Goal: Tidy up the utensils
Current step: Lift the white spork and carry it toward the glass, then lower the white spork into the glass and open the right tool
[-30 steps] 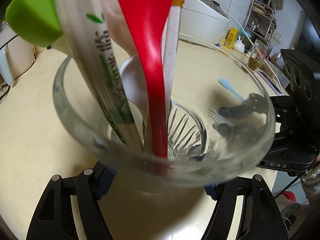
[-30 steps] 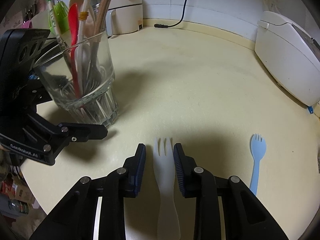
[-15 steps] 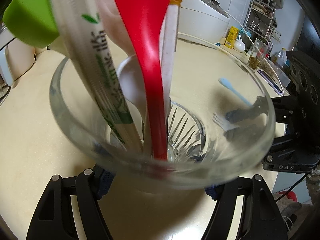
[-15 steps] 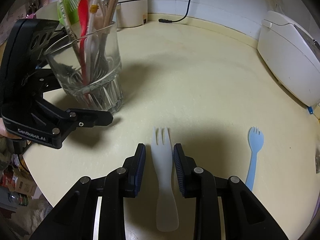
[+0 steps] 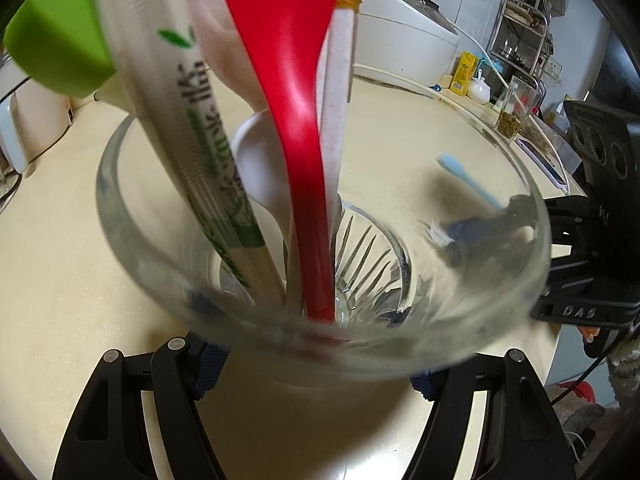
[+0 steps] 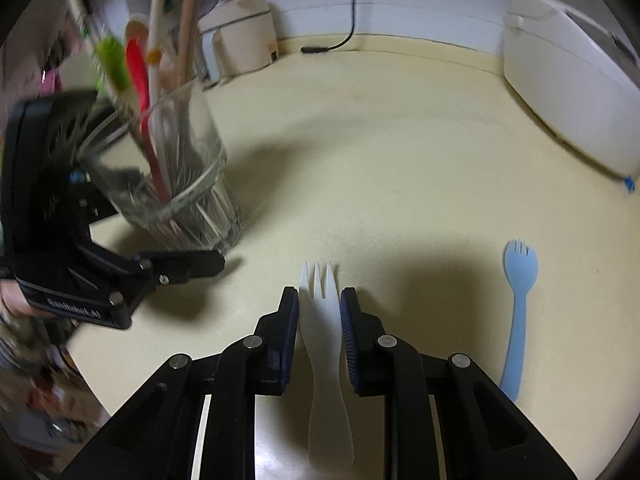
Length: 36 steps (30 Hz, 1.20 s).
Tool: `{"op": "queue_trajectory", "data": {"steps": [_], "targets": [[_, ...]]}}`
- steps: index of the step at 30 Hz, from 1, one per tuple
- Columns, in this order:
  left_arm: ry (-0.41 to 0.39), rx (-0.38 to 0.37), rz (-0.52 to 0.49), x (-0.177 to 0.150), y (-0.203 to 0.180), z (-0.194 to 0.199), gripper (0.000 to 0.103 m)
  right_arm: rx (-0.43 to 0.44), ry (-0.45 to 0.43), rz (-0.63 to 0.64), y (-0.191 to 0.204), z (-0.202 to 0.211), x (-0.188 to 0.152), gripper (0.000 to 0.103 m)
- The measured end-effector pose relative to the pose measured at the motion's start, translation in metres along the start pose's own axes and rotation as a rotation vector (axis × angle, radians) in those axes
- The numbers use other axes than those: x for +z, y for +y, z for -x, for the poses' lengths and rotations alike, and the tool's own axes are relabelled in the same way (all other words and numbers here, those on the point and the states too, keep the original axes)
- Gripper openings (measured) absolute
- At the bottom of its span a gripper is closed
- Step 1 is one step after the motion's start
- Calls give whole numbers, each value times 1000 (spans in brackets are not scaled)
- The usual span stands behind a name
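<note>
My left gripper [image 5: 316, 376] is shut on a clear glass tumbler [image 5: 516, 280] and holds it tilted above the cream counter. The glass holds a red spoon [image 5: 304, 184], wrapped chopsticks [image 5: 200, 148], white utensils and metal forks. In the right wrist view the glass [image 6: 188, 204] leans at the left. My right gripper [image 6: 319, 312] is shut on a white plastic fork [image 6: 322, 344], tines forward, just above the counter. A light blue fork [image 6: 518, 304] lies on the counter to the right; it also shows through the glass in the left wrist view [image 5: 468, 178].
A white rice cooker [image 6: 572, 92] stands at the right. A beige appliance [image 6: 244, 36] with a black cable sits at the back wall. A rack and jars [image 5: 516, 108] stand along the far counter edge.
The left gripper has lifted and tilted the glass, bringing it closer to the right gripper. The right gripper still holds the white fork, raised slightly off the counter.
</note>
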<state>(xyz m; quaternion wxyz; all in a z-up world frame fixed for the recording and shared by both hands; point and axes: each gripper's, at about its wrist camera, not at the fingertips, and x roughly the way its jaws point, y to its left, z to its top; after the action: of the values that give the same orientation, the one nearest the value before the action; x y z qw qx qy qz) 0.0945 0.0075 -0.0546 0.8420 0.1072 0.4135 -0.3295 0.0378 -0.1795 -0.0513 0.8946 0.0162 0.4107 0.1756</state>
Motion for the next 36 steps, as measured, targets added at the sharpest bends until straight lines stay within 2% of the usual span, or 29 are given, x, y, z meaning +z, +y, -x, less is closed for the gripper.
{"op": "queue_trajectory", "data": {"steps": [7,11,18,24,29,36], "targets": [[1,4,-4,1,0,-1,76,61,-173,-95,-7,37,4,22],[3,12,-9,2,-3,-2,76,67,-260,-103,-5,59,10,22],[3,13,-9,2,-4,-2,76,109,-355,-112,-4,85,28,22],[2,10,-7,3,-5,-2,76,194,-426,-96,12,104,50,22],[2,10,-6,3,-6,-3,76,267,-503,-37,42,112,80,22],[1,10,-6,2,-7,-2,76,366,-564,-3,73,96,114,22]]}}
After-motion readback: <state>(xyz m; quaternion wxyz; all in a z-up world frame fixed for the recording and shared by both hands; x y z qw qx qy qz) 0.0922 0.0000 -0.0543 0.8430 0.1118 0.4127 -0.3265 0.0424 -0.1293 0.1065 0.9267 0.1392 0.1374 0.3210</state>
